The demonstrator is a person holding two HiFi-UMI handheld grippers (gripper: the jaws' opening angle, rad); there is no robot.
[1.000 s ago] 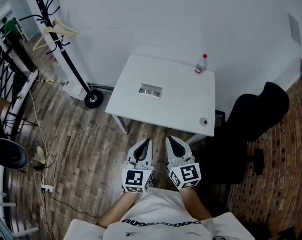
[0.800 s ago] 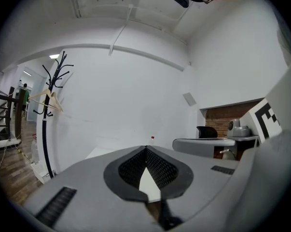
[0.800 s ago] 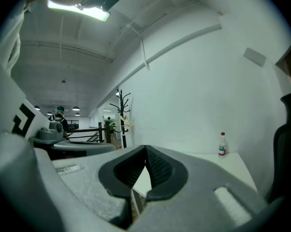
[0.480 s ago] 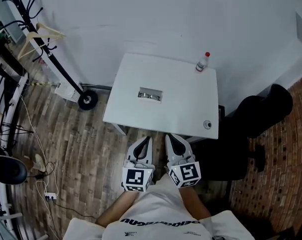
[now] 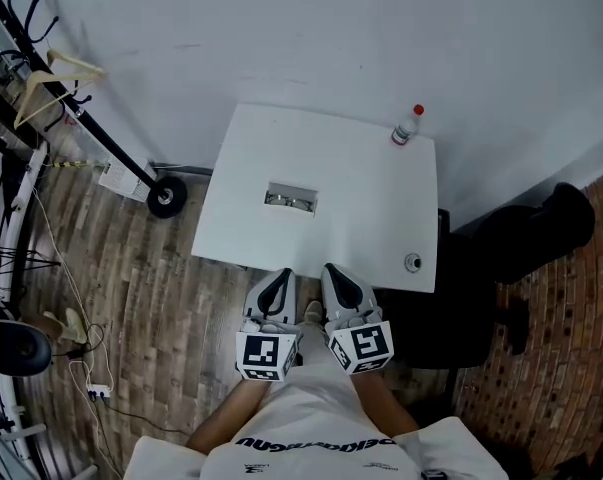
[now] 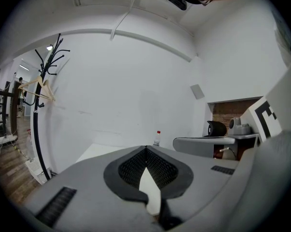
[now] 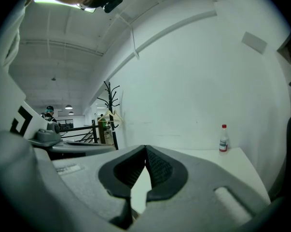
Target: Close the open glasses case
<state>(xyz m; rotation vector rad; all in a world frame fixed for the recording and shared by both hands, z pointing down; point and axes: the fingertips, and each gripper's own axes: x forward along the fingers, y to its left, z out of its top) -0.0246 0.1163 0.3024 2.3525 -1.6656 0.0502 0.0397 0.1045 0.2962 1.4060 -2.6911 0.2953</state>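
The open glasses case (image 5: 291,200) lies near the middle of the white table (image 5: 361,238), its lid up and something dark inside. My left gripper (image 5: 280,280) and right gripper (image 5: 334,274) hang side by side just short of the table's near edge, well apart from the case. Both are shut with nothing between the jaws. In the left gripper view the jaws (image 6: 146,149) meet at the tips; the right gripper view shows the same (image 7: 145,148). The case is hidden behind the jaws in both gripper views.
A clear bottle with a red cap (image 5: 406,126) stands at the table's far right corner, also seen as the bottle (image 7: 224,139) and the bottle (image 6: 157,139). A small round object (image 5: 412,262) lies near the front right corner. A coat stand (image 5: 81,118) is left; a black chair (image 5: 526,238) right.
The view has moved forward toward the table. Both grippers now reach the table's near edge, where before they hung over the wooden floor. Both stayed shut.
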